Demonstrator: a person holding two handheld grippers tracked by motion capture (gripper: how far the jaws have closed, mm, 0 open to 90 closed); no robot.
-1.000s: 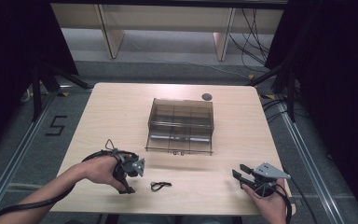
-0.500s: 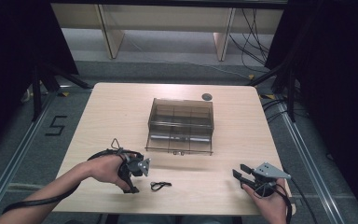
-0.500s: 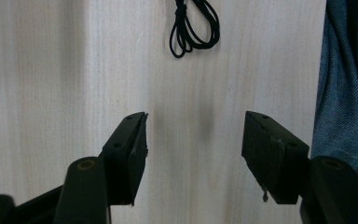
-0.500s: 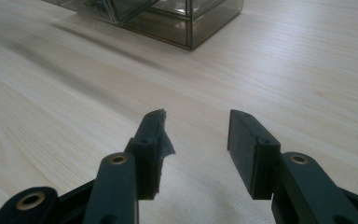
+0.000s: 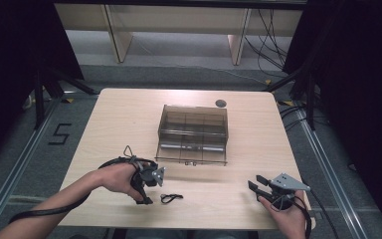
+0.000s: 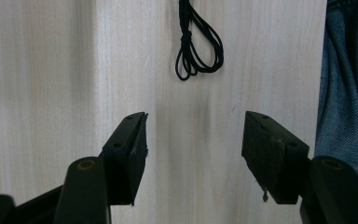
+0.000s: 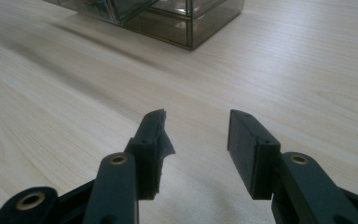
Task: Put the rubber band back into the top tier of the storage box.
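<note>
Judging from how things lie, nothing has been picked up yet. Nearest me, the left hand-held gripper (image 5: 146, 191) hovers low over the desk (image 5: 114, 124), jaws spread and empty, with the small black cord loop (image 5: 171, 198) lying just to its right. At the near right, the right hand-held gripper (image 5: 257, 185) is likewise released, holding nothing. Farther off, mid-desk, the smoky clear drawer box (image 5: 193, 133) stands untouched, its front drawer apparently pulled out.

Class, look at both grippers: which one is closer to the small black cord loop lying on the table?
The left gripper. The black cord loop lies just beside its jaws, while the right gripper sits far off at the table's other side.
</note>
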